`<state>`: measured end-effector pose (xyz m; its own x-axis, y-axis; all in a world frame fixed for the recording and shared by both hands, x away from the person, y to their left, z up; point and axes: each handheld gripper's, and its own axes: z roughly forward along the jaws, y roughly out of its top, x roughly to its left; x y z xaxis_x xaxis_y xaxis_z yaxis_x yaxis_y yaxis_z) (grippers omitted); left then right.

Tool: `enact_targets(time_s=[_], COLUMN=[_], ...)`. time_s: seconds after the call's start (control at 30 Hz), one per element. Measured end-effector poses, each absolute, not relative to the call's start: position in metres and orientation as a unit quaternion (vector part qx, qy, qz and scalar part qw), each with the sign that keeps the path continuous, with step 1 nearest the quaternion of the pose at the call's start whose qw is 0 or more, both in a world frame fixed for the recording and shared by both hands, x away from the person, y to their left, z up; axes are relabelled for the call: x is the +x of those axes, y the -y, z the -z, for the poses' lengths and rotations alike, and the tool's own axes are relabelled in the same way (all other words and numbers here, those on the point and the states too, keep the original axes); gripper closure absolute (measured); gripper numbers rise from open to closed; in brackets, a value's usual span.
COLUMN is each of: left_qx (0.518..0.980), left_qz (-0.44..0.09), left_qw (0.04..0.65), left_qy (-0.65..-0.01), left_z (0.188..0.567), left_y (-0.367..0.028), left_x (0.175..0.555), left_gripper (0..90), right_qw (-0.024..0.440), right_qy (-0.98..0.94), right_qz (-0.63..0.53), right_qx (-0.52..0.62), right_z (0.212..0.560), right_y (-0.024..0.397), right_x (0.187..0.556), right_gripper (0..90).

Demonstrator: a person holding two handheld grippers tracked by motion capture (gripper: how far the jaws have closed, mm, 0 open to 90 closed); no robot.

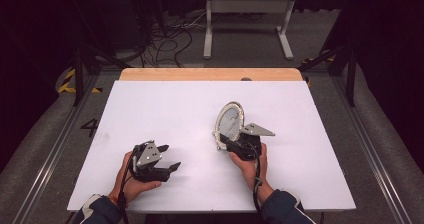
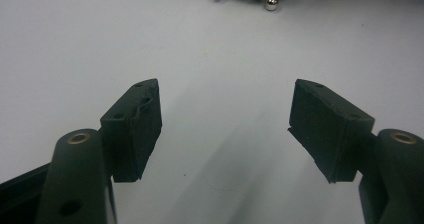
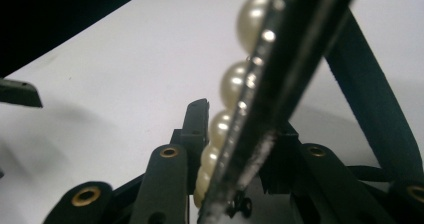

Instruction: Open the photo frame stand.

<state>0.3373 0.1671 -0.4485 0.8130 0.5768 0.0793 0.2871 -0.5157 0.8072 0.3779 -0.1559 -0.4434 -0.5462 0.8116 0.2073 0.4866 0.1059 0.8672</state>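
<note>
On the white table [image 1: 165, 104], wide bare room lies ahead of my hands and off to both sides, the wooden far edge [image 1: 210, 74] well clear of the work. My right tool [image 1: 236, 143] clamps the lower rim of an oval pearl-rimmed mirror [image 1: 229, 120], holding it tilted up off the table right of centre; in the right gripper view the frame runs edge-on between the two black jaws, its pearls [image 3: 235, 84] pressed against the left one. My right hand [image 1: 250, 164] grips the tool from behind, wrist low near the table's near edge, the grey plate [image 1: 257, 129] on top pointing right. My left tool [image 1: 167, 159] rests well apart at the left, jaws spread wide with nothing between them, pointing across toward the mirror, whose ball feet [image 2: 271, 3] show at the top of the left gripper view. My left hand [image 1: 132, 179] cradles it from below.
</note>
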Motion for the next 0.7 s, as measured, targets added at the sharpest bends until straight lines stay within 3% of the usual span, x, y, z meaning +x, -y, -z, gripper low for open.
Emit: enact_targets(time_s=[0.17, 0.5, 0.7], left_qx=[0.857, 0.858, 0.856], left_qz=[-0.167, -0.159, -0.158], left_qw=[0.417, 0.42, 0.423], left_qy=[-0.251, -0.249, -0.252], left_z=[0.45, 0.45, 0.448], left_y=[-0.165, -0.165, -0.165], left_x=[0.337, 0.338, 0.341], left_gripper=[29.2, 29.0, 28.7], right_qw=[0.134, 0.121, 0.124], right_qy=[-0.739, -0.759, -0.761], right_qz=[-0.496, -0.488, -0.485], right_qx=[0.435, 0.415, 0.412], right_z=[0.441, 0.439, 0.438], right_y=[0.163, 0.169, 0.169], right_x=[0.38, 0.382, 0.382], right_gripper=[74.3, 78.6, 76.1])
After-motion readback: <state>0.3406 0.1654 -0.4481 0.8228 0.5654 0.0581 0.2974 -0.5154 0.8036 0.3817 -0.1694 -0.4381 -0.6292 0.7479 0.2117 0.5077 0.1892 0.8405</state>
